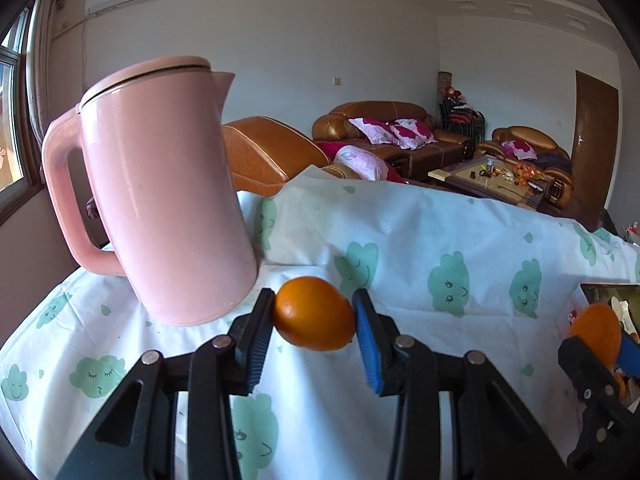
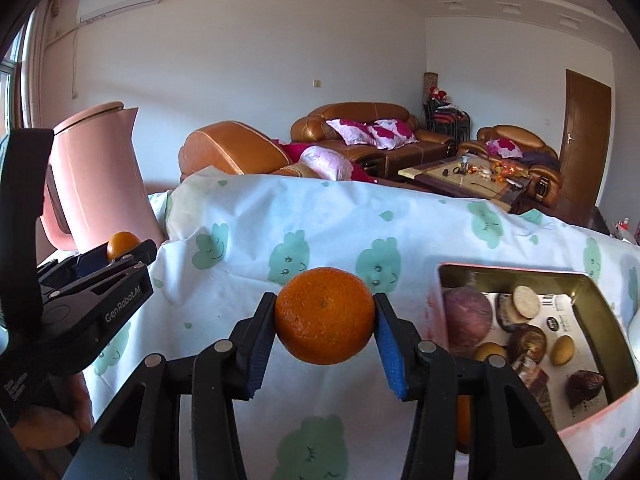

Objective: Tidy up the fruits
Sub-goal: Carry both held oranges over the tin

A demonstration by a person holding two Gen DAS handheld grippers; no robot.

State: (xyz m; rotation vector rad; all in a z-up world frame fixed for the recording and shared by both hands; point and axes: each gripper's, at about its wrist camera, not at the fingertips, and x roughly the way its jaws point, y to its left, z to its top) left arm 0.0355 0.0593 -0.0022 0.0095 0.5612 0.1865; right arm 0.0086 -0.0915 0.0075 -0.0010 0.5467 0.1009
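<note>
A white tablecloth printed with smiling green clouds, creased and draped, fills both views. On it the pink kettle, smooth, glossy and tapered, with a loop handle and a flat lid, stands large and close in the left wrist view; the right wrist view shows only part of it at the far left.

Only the right wrist view looks down into the open box, a gold-lined rectangular carton with pink outer walls; the left view catches just a corner of it. Inside lie a dull purple round fruit, two small yellowish ovals, a pale disc and several dark wrinkled pieces; their exact count is unclear.

Two orange fruits are off the cloth, one in each gripper. The right gripper has its blue ribbed pads pressed on a round, dimpled mandarin, held above the cloth just left of the box. The left gripper clamps a smaller, smooth oval orange near the kettle's base.

Each view also catches the other gripper from the side, with its fruit partly hidden.
</note>
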